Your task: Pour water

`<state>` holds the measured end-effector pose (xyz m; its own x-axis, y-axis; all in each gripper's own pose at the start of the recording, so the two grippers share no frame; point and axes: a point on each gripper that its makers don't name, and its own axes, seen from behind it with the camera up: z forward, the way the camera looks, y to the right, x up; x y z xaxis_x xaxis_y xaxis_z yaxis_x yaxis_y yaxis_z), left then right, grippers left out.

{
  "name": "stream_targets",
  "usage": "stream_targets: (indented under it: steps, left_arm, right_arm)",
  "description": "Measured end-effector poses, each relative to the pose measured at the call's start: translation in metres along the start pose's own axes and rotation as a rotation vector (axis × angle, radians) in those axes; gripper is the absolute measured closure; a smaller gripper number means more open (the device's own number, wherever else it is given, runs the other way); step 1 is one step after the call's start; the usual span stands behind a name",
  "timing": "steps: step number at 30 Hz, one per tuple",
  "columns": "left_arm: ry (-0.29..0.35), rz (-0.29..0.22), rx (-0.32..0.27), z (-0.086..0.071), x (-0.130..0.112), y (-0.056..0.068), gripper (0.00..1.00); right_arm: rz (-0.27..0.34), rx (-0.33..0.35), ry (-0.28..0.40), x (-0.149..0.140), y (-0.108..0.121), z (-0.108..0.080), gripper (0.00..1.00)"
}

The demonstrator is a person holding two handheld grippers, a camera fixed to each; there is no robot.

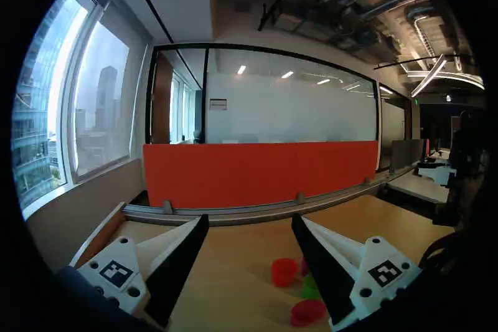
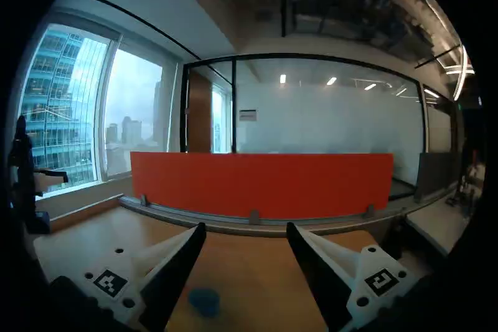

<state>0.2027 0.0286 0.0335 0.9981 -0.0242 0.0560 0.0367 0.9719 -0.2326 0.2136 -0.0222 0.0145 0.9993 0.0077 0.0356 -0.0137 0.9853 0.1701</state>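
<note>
In the left gripper view my left gripper (image 1: pixel 249 223) is open above a wooden desk (image 1: pixel 243 251). Below and between its fingers stand a red cup (image 1: pixel 284 271), a green cup (image 1: pixel 310 286) and a second red cup (image 1: pixel 307 311) near the bottom edge; a pink one peeks from behind the right finger (image 1: pixel 314 263). In the right gripper view my right gripper (image 2: pixel 246 227) is open as well, held over the same kind of desk (image 2: pixel 261 270). A blue cup (image 2: pixel 204 301) sits low between its fingers, blurred. Nothing is held by either gripper.
An orange divider panel (image 1: pixel 261 173) with a metal rail runs along the far edge of the desk. Large windows (image 1: pixel 93 101) lie to the left, a glass-walled room behind. More desks (image 1: pixel 429 185) stand at the right. A dark stand (image 2: pixel 23 176) rises at the left.
</note>
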Motion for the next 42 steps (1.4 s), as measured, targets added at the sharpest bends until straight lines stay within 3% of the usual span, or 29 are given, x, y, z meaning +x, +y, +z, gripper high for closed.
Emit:
stream_targets:
  steps: [16,21,30,42]
  left_arm:
    - [-0.011,0.016,-0.207,0.006,-0.003,0.039,0.01]
    - [-0.013,0.026,-0.246,0.006,-0.005,0.046,0.01]
    - [-0.032,0.026,-0.273,0.007,-0.013,0.049,0.01]
    - [-0.066,0.044,-0.353,0.012,-0.028,0.064,0.01]
  right_arm:
    - [-0.030,0.232,0.020,0.012,-0.045,-0.011,0.00]
    - [-0.035,0.297,0.025,0.015,-0.058,-0.015,0.00]
    - [-0.057,0.350,-0.003,0.009,-0.069,-0.013,0.00]
    - [-0.084,0.383,-0.057,-0.003,-0.074,-0.002,0.00]
